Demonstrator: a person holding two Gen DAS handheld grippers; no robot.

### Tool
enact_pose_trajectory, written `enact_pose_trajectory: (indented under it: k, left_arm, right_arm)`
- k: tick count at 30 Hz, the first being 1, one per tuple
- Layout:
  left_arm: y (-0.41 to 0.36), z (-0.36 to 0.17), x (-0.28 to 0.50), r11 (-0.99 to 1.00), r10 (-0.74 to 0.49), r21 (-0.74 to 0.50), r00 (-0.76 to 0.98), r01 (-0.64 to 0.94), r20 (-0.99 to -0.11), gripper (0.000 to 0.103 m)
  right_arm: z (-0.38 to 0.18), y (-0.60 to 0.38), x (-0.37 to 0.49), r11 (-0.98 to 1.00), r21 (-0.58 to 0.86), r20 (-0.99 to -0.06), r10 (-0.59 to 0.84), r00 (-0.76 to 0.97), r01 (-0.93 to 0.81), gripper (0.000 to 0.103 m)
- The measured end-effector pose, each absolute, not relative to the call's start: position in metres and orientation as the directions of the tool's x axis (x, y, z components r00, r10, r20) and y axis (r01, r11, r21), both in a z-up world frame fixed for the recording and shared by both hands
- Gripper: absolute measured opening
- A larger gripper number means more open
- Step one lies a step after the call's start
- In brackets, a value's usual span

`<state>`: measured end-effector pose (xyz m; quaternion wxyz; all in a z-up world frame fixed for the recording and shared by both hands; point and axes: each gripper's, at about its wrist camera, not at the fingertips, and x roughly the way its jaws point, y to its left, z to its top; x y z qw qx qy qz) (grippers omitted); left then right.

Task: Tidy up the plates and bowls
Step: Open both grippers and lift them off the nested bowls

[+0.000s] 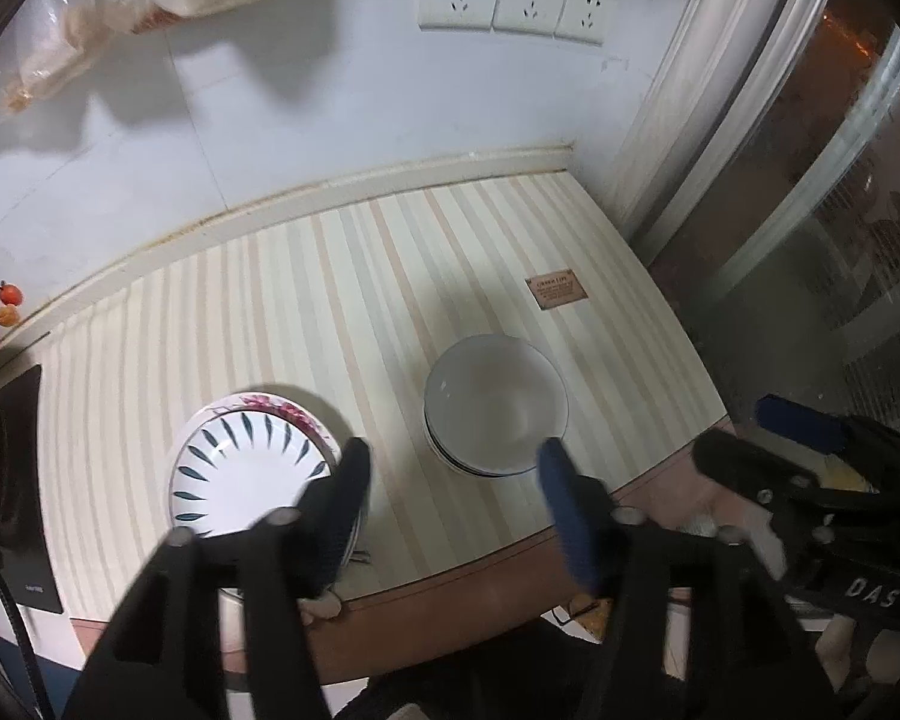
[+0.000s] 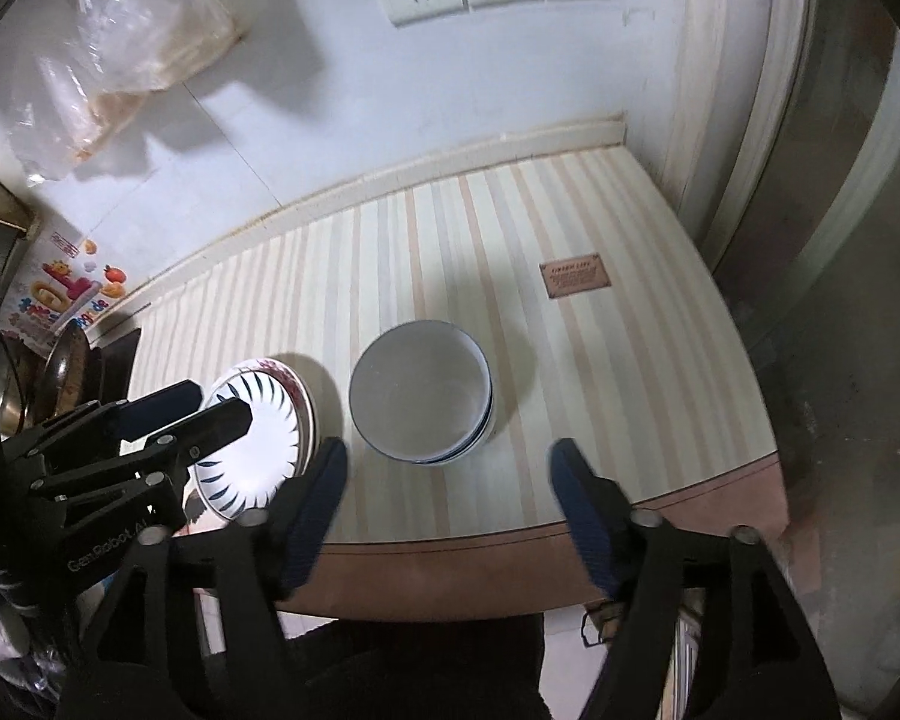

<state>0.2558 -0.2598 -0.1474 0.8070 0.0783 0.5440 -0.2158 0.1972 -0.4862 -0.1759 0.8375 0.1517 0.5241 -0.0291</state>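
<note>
A stack of plates [image 1: 252, 468] with a leaf-patterned plate on top sits on the striped table [image 1: 342, 300] at the front left; it also shows in the right wrist view [image 2: 258, 444]. A stack of white bowls [image 1: 495, 405] stands to its right, also in the right wrist view [image 2: 420, 390]. My left gripper [image 1: 456, 462] is open and empty, above the table's front edge between the two stacks. My right gripper [image 2: 447, 462] is open and empty, just in front of the bowls; it also shows in the left wrist view [image 1: 744, 438].
A brown label [image 1: 557, 290] lies on the table at the back right. Wall sockets [image 1: 510, 3] and a hanging plastic bag [image 1: 150, 0] are on the wall behind. A dark stove with pans [image 2: 60, 372] stands left. A glass door [image 1: 840, 210] is at right.
</note>
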Motion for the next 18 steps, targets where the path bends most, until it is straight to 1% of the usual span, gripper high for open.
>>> enact_pose_trajectory:
  k: [1, 2, 3, 7, 13, 18]
  left_arm:
    - [-0.259, -0.144, 0.254, 0.896, -0.262, -0.105, 0.322, 0.431, -0.910, 0.066]
    - [-0.258, -0.139, 0.253, 0.896, -0.269, -0.109, 0.331, 0.431, -0.905, 0.066]
    - [-0.258, -0.136, 0.252, 0.895, -0.275, -0.113, 0.334, 0.431, -0.902, 0.067]
    - [-0.256, -0.125, 0.247, 0.891, -0.302, -0.137, 0.339, 0.433, -0.891, 0.067]
    - [-0.257, -0.114, 0.242, 0.884, -0.320, -0.144, 0.351, 0.444, -0.880, 0.067]
    - [-0.258, -0.121, 0.249, 0.890, -0.306, -0.136, 0.348, 0.435, -0.886, 0.067]
  right_arm:
    - [-0.171, -0.485, 0.194, 0.953, 0.220, -0.884, 0.104, 0.455, 0.210, 0.077]
    - [-0.164, -0.487, 0.190, 0.952, 0.220, -0.881, 0.100, 0.462, 0.213, 0.079]
    - [-0.156, -0.489, 0.185, 0.951, 0.222, -0.875, 0.097, 0.474, 0.217, 0.083]
    - [-0.137, -0.490, 0.176, 0.955, 0.197, -0.862, 0.060, 0.503, 0.222, 0.086]
    - [-0.135, -0.493, 0.173, 0.951, 0.201, -0.861, 0.057, 0.506, 0.234, 0.087]
    - [-0.147, -0.498, 0.178, 0.945, 0.220, -0.867, 0.076, 0.493, 0.242, 0.087]
